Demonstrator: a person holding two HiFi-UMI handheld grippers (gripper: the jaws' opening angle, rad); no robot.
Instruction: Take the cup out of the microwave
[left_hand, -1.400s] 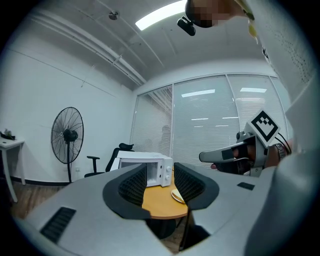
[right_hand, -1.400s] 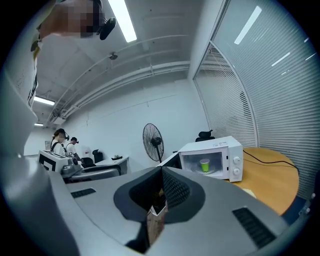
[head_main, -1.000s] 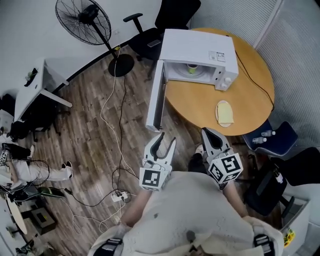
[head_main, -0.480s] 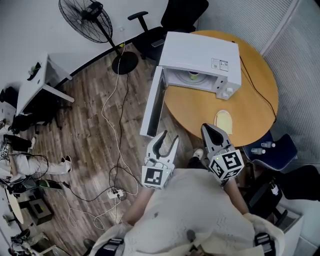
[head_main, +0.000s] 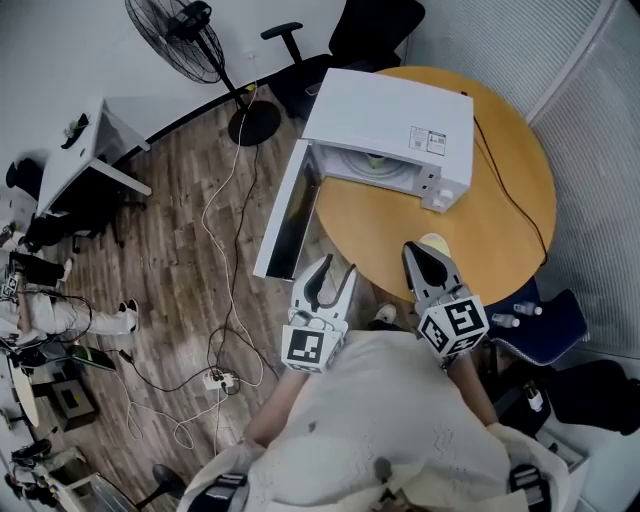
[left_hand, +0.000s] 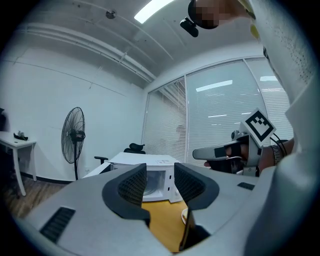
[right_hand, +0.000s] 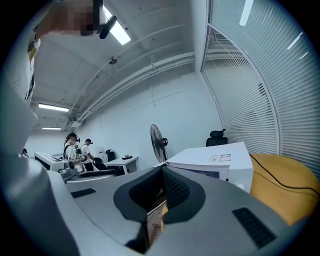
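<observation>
A white microwave stands on the round wooden table, its door swung open to the left. A yellow-green cup just shows inside the cavity. My left gripper is open and empty, held off the table's near edge below the door. In the left gripper view the microwave shows between the jaws. My right gripper is shut on nothing, its tip over the table's near edge. The right gripper view has the microwave at the right of the shut gripper.
A pale round plate lies on the table, partly behind the right gripper. A black cord crosses the table. Cables and a power strip lie on the floor. A fan, office chair and white desk stand beyond.
Both grippers have moved forward toward the table, so the microwave and table now sit closer to them. The jaws stand as before.
</observation>
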